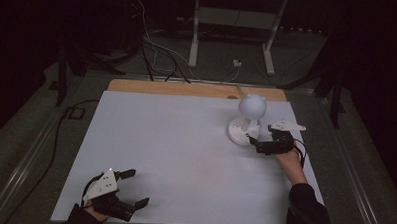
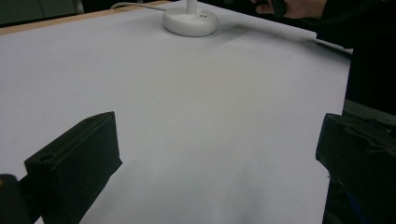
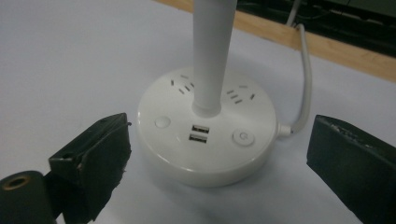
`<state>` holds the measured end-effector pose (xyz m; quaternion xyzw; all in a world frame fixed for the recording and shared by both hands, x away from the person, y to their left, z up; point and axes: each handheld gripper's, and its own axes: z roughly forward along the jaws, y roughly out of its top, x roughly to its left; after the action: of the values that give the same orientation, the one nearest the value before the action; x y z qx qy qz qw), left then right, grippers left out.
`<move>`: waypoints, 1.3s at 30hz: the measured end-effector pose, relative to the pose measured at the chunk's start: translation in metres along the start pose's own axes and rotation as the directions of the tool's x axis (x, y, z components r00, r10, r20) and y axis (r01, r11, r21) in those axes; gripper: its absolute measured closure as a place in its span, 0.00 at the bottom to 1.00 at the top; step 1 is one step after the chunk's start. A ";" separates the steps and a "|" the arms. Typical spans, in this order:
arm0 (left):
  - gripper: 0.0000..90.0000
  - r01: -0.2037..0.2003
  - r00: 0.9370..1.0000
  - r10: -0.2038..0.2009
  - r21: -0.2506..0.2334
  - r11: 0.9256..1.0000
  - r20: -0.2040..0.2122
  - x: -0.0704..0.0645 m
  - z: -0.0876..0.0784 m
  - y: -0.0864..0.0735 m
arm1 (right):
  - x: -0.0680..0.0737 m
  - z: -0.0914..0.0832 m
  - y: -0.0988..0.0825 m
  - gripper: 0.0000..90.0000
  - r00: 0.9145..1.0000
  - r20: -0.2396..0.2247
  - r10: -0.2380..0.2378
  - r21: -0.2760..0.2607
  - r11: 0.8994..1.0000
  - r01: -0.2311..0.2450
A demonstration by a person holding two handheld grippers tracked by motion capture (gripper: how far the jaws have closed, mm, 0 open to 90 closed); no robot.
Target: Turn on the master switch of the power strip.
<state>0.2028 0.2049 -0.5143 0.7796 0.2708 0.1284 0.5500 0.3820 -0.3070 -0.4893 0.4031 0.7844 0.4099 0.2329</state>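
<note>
A white tabletop (image 1: 175, 156) is carrying a white desk lamp (image 1: 247, 121) at its far right, round head over a round base with sockets, USB ports and two buttons (image 3: 243, 136). The right gripper (image 1: 263, 143) is sitting just beside that base, jaws spread either side of it, not pressing anything. Judging by that, the lamp is still to be handled. The left gripper (image 1: 128, 189) is waiting near left, jaws spread, empty.
</note>
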 end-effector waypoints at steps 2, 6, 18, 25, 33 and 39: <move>0.00 0.000 1.000 0.000 0.000 1.000 0.001 0.000 0.000 0.000 | 0.000 0.002 -0.002 0.09 1.000 0.008 0.000 0.006 1.000 0.000; 0.00 0.002 1.000 -0.002 -0.001 1.000 0.000 0.000 0.000 0.000 | 0.000 0.005 -0.005 0.18 0.999 0.039 -0.008 0.013 1.000 0.008; 0.00 0.004 1.000 -0.004 -0.002 1.000 0.001 0.000 0.000 0.000 | -0.001 0.009 -0.006 0.49 0.993 0.120 0.002 0.010 1.000 -0.004; 0.00 0.004 1.000 -0.004 -0.001 1.000 0.001 0.000 0.000 0.000 | -0.003 0.010 -0.003 0.60 0.990 0.142 0.011 0.002 1.000 -0.011; 0.00 0.005 1.000 -0.005 -0.001 1.000 0.002 0.000 0.000 0.000 | -0.003 0.011 -0.002 0.76 0.987 0.163 0.009 0.002 1.000 -0.009; 0.00 0.006 1.000 -0.006 -0.001 1.000 0.002 0.000 0.000 0.000 | -0.002 0.011 -0.001 0.99 0.982 0.186 -0.015 -0.003 1.000 0.016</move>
<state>0.2030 0.2053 -0.5143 0.7787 0.2728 0.1261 0.5508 0.3908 -0.3040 -0.4962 0.4330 0.7614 0.3702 0.3094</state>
